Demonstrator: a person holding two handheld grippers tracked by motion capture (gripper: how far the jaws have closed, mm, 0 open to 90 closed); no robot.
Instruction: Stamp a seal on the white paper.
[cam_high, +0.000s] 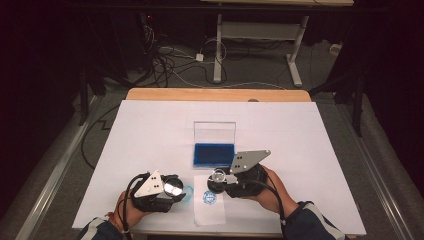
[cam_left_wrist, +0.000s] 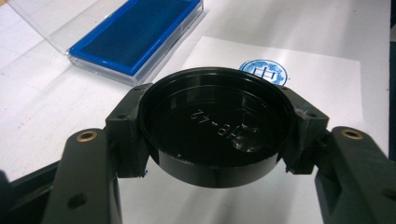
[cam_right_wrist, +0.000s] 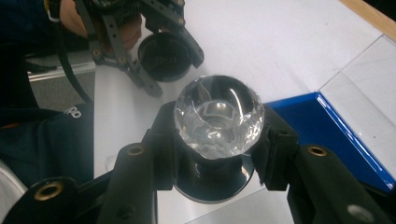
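Holding stamp (cam_right_wrist: 218, 122) by crystal knob, right tongs (cam_high: 223, 179) hover above printed paper (cam_high: 209, 206), lower centre. Left tongs (cam_high: 172, 189) clamp black cap (cam_left_wrist: 215, 126). Next: align cap squarely under stamp face, avoid smearing blue imprint (cam_high: 209, 197).

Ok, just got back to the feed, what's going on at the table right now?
A person is stamping paper. The right tool is shut on a stamp with a clear faceted knob, held just above the paper slip, which already bears a round blue imprint. The left tool is shut on the stamp's round black cap. The blue ink pad lies open behind them.
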